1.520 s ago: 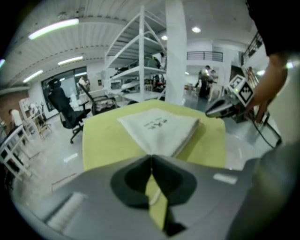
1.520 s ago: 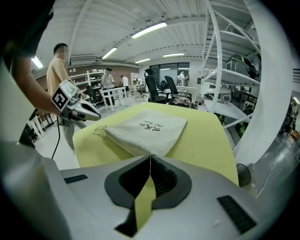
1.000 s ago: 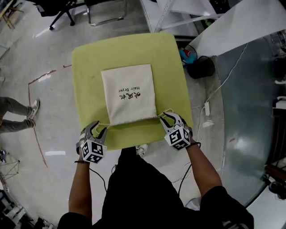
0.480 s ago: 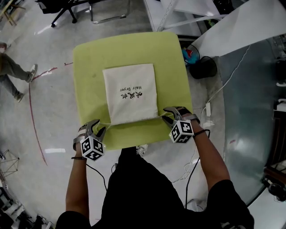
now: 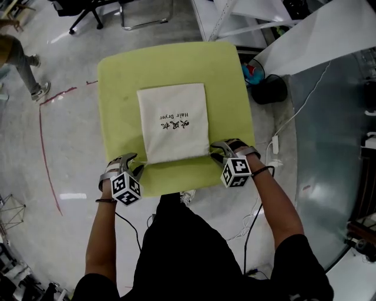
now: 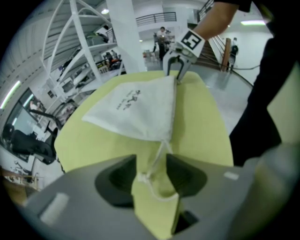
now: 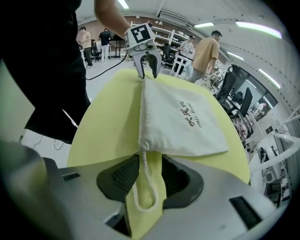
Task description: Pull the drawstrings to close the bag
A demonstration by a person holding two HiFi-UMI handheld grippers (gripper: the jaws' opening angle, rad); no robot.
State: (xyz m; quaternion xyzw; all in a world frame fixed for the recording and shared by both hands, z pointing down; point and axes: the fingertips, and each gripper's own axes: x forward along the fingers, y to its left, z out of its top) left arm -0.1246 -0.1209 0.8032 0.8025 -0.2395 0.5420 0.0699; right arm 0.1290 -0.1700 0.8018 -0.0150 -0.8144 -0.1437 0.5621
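Grey workshop floor [image 5: 70, 194] with a red tape line [image 5: 42, 147]; a black bin [image 5: 270, 88] and a white cable [image 5: 292, 109] off beyond the outer jaw of the right gripper [image 5: 216, 150]; an office chair [image 5: 82, 12] and a passer-by's legs [image 5: 26, 64] far ahead of the left gripper [image 5: 134, 164]. On the yellow-green table [image 5: 117, 88], lying flat, the cream bag [image 5: 173, 120] printed "Hair Dryer", just ahead of both sets of jaws, its gathered mouth edge facing them and spanning from one gripper to the other. Left gripper at the bag's left corner: jaws parted, just been opening, pads off the cord; left drawstring [image 6: 158, 157] running slack from the corner into the gap, its knot [image 6: 141, 177] lying between the jaws on bare tabletop. Right gripper at the opposite corner: jaws likewise released, just been widening; right drawstring [image 7: 146, 164] lying as a loose loop between them, pinched by neither pad. Behind the jaws, the wearer's black clothing [image 5: 182, 247].
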